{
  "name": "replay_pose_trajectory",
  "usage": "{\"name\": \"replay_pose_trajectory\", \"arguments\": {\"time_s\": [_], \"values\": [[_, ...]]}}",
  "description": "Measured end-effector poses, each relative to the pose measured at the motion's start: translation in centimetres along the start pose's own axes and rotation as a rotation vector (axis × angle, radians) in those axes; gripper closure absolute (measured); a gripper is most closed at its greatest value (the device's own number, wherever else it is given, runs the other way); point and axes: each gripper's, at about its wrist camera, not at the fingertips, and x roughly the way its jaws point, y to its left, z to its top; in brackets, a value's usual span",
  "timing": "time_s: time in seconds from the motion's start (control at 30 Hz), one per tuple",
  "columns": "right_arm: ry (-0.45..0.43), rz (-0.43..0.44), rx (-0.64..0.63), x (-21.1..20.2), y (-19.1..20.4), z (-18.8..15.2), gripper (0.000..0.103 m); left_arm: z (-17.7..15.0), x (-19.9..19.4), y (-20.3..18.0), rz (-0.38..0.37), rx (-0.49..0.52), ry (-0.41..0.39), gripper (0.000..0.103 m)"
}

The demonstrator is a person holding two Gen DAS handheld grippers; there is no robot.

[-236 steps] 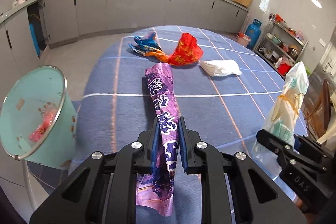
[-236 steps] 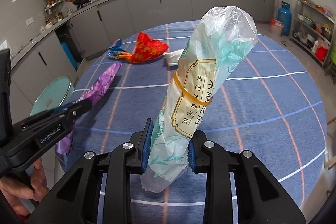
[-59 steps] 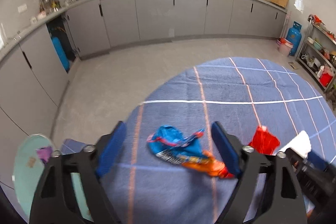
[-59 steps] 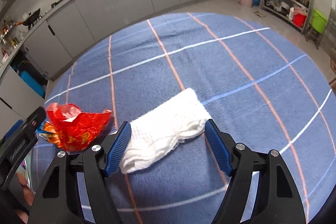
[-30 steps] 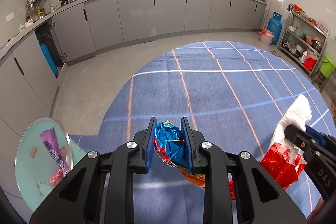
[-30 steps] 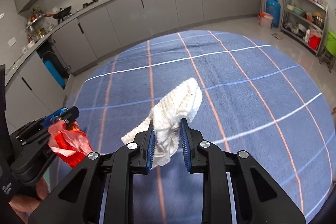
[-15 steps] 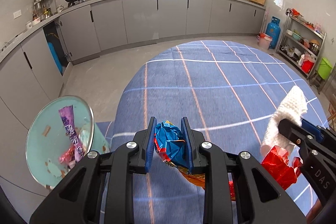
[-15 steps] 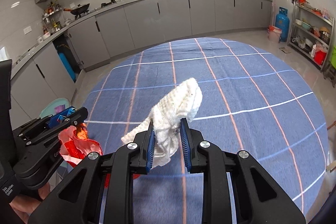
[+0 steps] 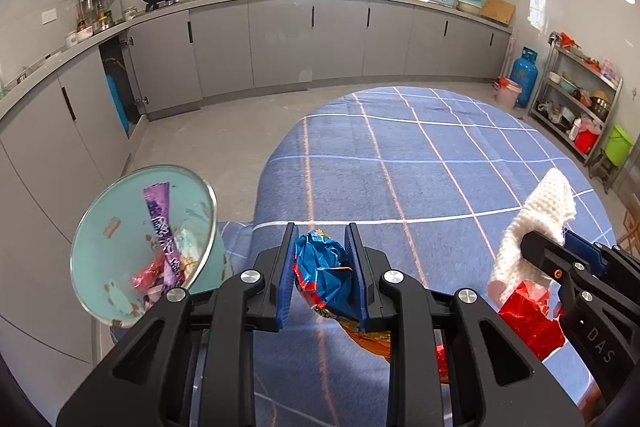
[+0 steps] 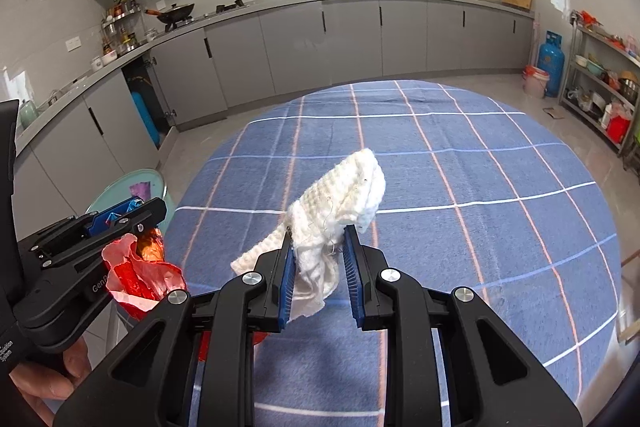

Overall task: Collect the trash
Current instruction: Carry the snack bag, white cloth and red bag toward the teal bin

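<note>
Two seconds ago both hand-held grippers stood wide around litter lying on the table; now each has its piece lifted clear. The left hand-held gripper is clamped narrow on a crumpled blue snack wrapper, whose orange end and a red foil bag hang below it toward the lower right of the left wrist view. The right hand-held gripper pinches a white waffle-weave cloth, its free end standing up above the jaws.

The blue checked tablecloth now shows no litter in either view, so I judge pickup finished and only the drop left. The pale green trash bin has drifted up into the lower left of the left wrist view, already holding a purple wrapper and other scraps.

The bin sits off the table's edge, to the left of both loads. The two grippers ride close together, so they may crowd each other over the rim. The grey cabinets and the blue gas cylinder stand well apart.
</note>
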Motion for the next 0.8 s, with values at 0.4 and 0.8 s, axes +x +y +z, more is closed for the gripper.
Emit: {"name": "replay_pose_trajectory", "arguments": {"time_s": [0.4, 0.8], "values": [[-0.030, 0.036, -0.067, -1.9, 3.7, -0.7, 0.079, -1.2, -3.2, 3.3, 0.030, -0.034, -0.042, 0.079], [-0.046, 0.100, -0.154, -2.0, 8.6, -0.5, 0.079, -1.6, -5.7, 6.9, 0.086, -0.080, -0.084, 0.078]]}}
